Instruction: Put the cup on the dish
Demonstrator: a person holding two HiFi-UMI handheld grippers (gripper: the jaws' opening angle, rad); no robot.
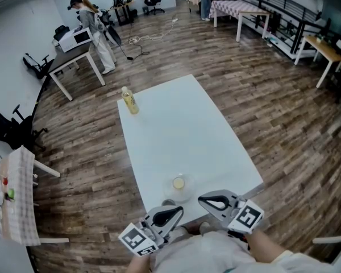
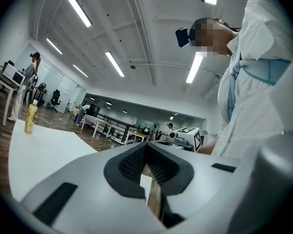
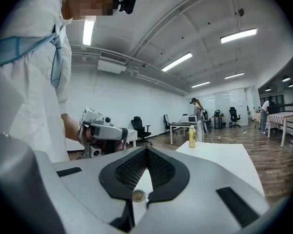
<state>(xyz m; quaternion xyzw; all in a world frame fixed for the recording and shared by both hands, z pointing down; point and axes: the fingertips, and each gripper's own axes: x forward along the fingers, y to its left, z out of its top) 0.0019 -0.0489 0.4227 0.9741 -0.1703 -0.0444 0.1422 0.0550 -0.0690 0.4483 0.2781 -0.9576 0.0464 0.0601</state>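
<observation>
White counter (image 1: 176, 124) is carrying the cup (image 1: 178, 182) on the dish (image 1: 184, 195); left tool (image 2: 146, 145) and right tool (image 3: 146, 150) are hovering shut, empty.

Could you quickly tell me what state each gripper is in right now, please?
Left gripper: closed, holding nothing.
Right gripper: closed, holding nothing.

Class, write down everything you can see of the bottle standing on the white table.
The bottle is small and slim, yellowish along its body with a pale cap on top, and looks like plastic. It stands upright on its base near the far left corner of the white table. Only the tabletop touches it. Its label print is too small to read.
</observation>
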